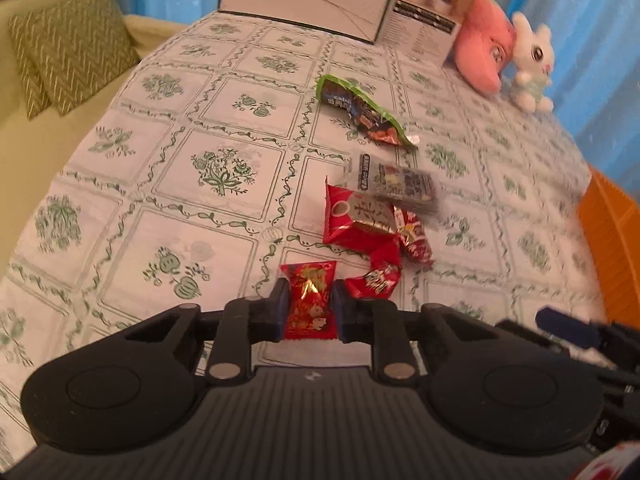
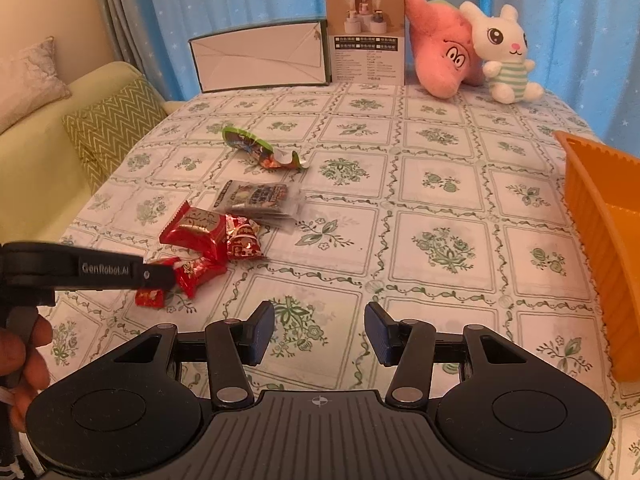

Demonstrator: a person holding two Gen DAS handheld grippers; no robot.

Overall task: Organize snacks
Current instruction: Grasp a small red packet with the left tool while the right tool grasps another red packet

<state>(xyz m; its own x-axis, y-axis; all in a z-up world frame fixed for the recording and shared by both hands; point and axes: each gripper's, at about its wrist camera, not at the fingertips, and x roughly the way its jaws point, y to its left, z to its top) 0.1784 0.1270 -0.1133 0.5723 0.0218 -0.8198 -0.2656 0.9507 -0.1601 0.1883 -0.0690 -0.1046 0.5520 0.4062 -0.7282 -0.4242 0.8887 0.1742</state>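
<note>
My left gripper (image 1: 308,308) is shut on a small red snack packet (image 1: 308,300), low over the table; the packet also shows in the right wrist view (image 2: 150,298) under the left gripper's body (image 2: 100,270). Ahead lie a red pouch (image 1: 356,216), small red packets (image 1: 374,280), a grey clear-wrapped pack (image 1: 394,186) and a green-edged dark packet (image 1: 360,110). My right gripper (image 2: 320,332) is open and empty over bare tablecloth, right of the snack pile (image 2: 208,240). An orange basket (image 2: 600,240) stands at the right edge.
The table has a floral cloth (image 2: 400,200). At the back stand a white envelope-like box (image 2: 260,58), a product carton (image 2: 366,36), a pink plush (image 2: 440,48) and a white bunny plush (image 2: 504,52). A sofa with cushions (image 2: 112,128) is at left.
</note>
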